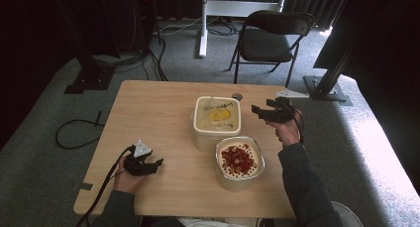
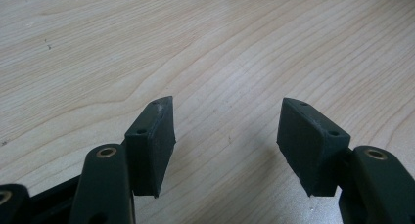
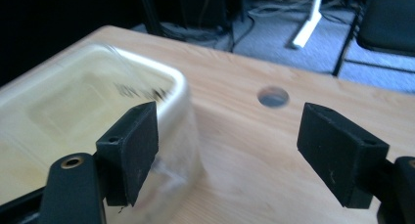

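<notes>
My right gripper (image 1: 258, 111) hangs with its jaws spread wide and nothing between them, just off the three o'clock side of the cream-coloured square plastic tub with a fitted lid (image 1: 217, 119). That tub stands a little past the middle of the pale wooden table (image 1: 148, 118), toward one o'clock. In the right gripper view its rounded corner (image 3: 161, 92) sits right behind my near pad, though I cannot tell whether they touch.

I judge the tub light and fairly stiff at the rim, but springy in the walls; the smooth plastic could slip under rubber pads. I would take it across a corner or along the lid's edge, where the rim gives the pads a ledge, and squeeze gently so the wall does not buckle or the lid pop.

Touching the tub at its five o'clock is a second open container of the same cream plastic, filled with small red pieces (image 1: 238, 160); a careless nudge might spill them.

My left gripper (image 1: 150, 165) rests at seven o'clock on the table, jaws parted over bare wood (image 2: 205, 62), holding nothing.
</notes>
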Action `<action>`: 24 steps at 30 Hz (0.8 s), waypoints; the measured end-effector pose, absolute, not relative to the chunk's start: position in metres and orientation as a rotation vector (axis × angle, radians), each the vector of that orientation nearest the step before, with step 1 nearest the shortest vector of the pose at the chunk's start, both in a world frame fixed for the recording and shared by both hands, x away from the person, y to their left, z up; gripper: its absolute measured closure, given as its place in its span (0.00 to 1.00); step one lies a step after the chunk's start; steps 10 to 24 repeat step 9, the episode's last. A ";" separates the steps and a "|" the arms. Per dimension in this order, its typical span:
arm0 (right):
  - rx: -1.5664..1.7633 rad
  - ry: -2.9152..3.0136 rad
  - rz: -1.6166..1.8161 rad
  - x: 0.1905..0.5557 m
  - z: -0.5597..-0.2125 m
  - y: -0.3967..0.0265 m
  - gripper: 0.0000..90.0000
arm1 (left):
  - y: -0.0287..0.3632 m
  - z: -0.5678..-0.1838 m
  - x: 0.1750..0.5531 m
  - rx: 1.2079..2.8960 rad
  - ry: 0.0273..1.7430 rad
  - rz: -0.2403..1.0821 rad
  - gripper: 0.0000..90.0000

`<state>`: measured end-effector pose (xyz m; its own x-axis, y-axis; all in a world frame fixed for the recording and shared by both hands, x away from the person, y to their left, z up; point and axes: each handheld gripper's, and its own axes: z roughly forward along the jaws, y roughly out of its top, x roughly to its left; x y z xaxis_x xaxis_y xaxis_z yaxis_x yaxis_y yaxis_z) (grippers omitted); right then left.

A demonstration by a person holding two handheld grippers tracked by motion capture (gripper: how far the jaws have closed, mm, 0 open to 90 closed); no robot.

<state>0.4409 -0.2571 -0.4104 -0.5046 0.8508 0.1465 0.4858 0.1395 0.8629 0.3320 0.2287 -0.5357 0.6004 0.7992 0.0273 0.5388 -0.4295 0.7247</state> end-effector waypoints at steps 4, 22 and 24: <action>1.313 2.054 1.274 0.442 -0.424 -0.262 0.25 | 0.229 -0.536 0.332 2.138 1.053 0.486 0.44; 1.336 2.077 1.187 0.444 -0.448 -0.263 0.26 | 0.229 -0.536 0.333 2.137 1.056 0.487 0.44; 1.336 2.077 1.187 0.444 -0.448 -0.263 0.26 | 0.229 -0.536 0.333 2.137 1.056 0.487 0.44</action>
